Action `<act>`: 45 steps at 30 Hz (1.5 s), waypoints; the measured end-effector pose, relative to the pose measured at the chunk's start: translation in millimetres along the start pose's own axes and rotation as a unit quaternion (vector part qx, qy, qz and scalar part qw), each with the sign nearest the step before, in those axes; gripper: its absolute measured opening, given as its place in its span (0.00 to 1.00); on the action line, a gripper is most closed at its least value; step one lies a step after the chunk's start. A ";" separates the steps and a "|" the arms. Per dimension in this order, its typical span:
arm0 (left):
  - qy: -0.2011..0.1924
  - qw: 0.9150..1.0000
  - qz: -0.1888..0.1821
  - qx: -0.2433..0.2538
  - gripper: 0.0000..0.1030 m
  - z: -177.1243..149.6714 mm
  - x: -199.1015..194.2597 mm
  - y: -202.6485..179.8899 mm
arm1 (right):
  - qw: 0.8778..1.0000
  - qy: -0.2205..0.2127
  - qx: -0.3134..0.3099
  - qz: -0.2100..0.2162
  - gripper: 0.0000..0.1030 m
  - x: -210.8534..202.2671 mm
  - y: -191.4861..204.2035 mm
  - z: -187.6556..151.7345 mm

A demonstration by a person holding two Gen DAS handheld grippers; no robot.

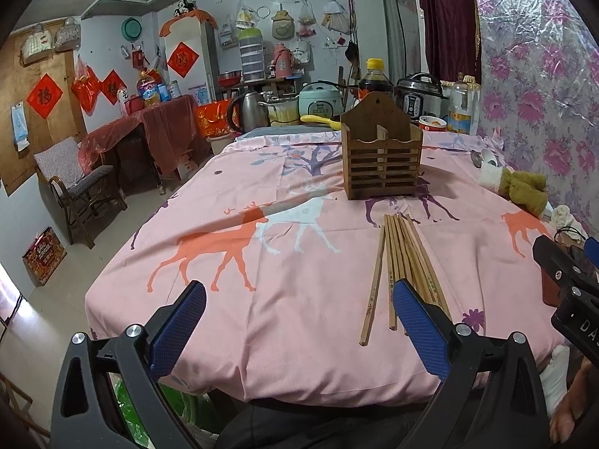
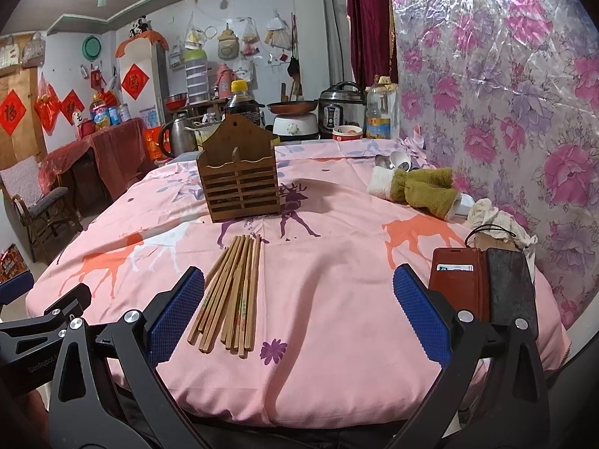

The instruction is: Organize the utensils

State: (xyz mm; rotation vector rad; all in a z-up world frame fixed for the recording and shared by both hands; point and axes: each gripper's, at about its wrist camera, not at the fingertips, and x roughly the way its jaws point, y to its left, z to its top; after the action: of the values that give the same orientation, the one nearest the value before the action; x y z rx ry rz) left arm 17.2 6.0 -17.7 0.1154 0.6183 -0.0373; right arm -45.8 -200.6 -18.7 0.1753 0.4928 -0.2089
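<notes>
Grippers come first, two of them: the left gripper (image 1: pixel 299 321) and the right gripper (image 2: pixel 299 307) both hover at the near table edge with blue pads spread wide, nothing between them. Just beyond lies one loose bundle of wooden chopsticks (image 2: pixel 232 292), roughly ten though overlap prevents a sure count, flat on the cloth and pointing toward one slatted wooden utensil holder (image 2: pixel 241 179), which stands upright mid-table with two compartments and nothing visible in them. One open brown phone case (image 2: pixel 483 284) rests by the right edge, and one olive and white towel (image 2: pixel 419 187) farther back, with two spoons (image 2: pixel 393 161) beside it. A pink tablecloth (image 1: pixel 262 299) printed with deer covers the table. Behind it stand one kettle (image 1: pixel 249 110), two rice cookers, one pressure cooker (image 1: pixel 417 93) and two bottles. The room has one wicker chair (image 1: pixel 75 183), red paper squares on the walls and floral plastic sheeting on the right.
</notes>
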 end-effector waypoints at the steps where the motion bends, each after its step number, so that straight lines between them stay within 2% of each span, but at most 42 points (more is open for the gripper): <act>1: 0.000 1.000 0.000 0.000 0.95 0.2 -0.2 0.1 | 1.000 0.000 0.000 0.000 0.94 0.0 0.1 0.0; 27: -0.003 1.000 0.004 0.003 0.95 -1.2 -1.3 -1.4 | 1.000 0.005 -0.005 0.002 0.94 3.6 2.0 -1.4; 45: 0.043 0.999 -0.023 -0.005 0.95 -3.1 19.0 1.5 | 1.000 0.019 -0.004 0.006 0.94 9.4 0.4 -4.8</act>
State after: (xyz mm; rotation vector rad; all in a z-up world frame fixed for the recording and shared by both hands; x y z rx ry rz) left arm 31.0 7.9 -31.0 0.0929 0.7070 -0.0740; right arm -39.7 -200.6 -27.4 0.1753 0.5306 -0.1928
